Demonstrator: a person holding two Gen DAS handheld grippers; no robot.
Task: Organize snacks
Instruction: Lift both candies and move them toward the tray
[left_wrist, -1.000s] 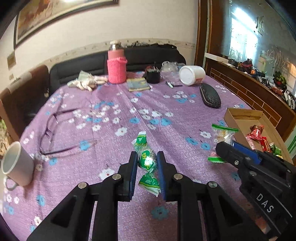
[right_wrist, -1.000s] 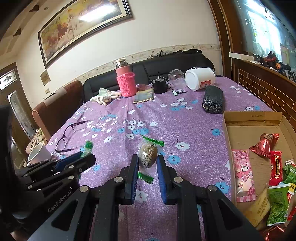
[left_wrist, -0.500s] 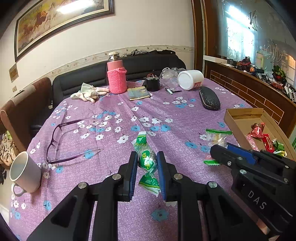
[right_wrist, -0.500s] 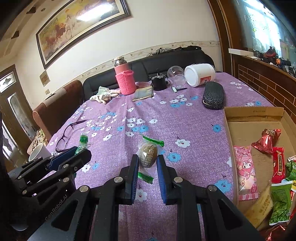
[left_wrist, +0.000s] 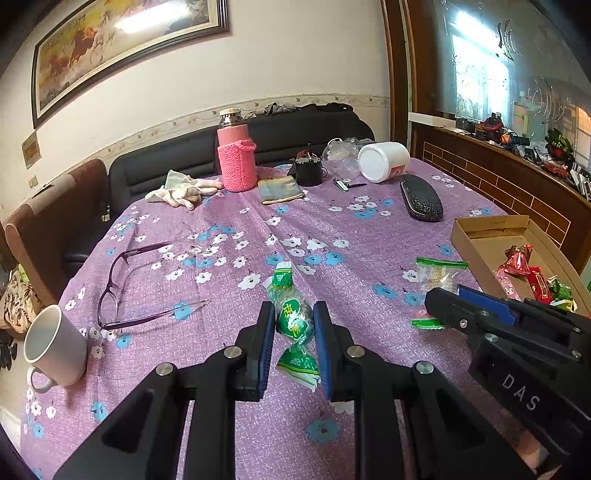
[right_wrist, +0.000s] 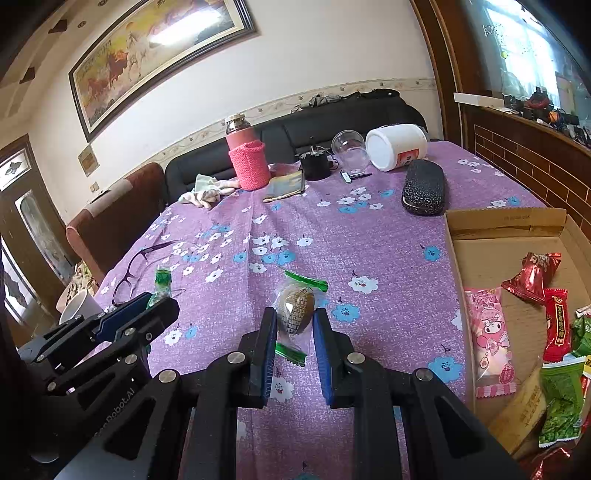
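Observation:
My left gripper is shut on a green wrapped candy and holds it above the purple flowered tablecloth. My right gripper is shut on a clear, green-ended packet with a brown egg-shaped snack, also lifted off the cloth. The right gripper shows at the right of the left wrist view, its packet ahead of it. The left gripper shows at the left of the right wrist view. A cardboard box at the right holds several snack packs, among them a pink one.
Purple glasses and a white mug lie at the left. At the far side stand a pink-sleeved flask, a black cup, a tipped white jar and a black glasses case. A cloth lies near the flask.
Both grippers have risen a little with their snacks still held, so more of the table and wall shows. The left gripper's view has tilted up.

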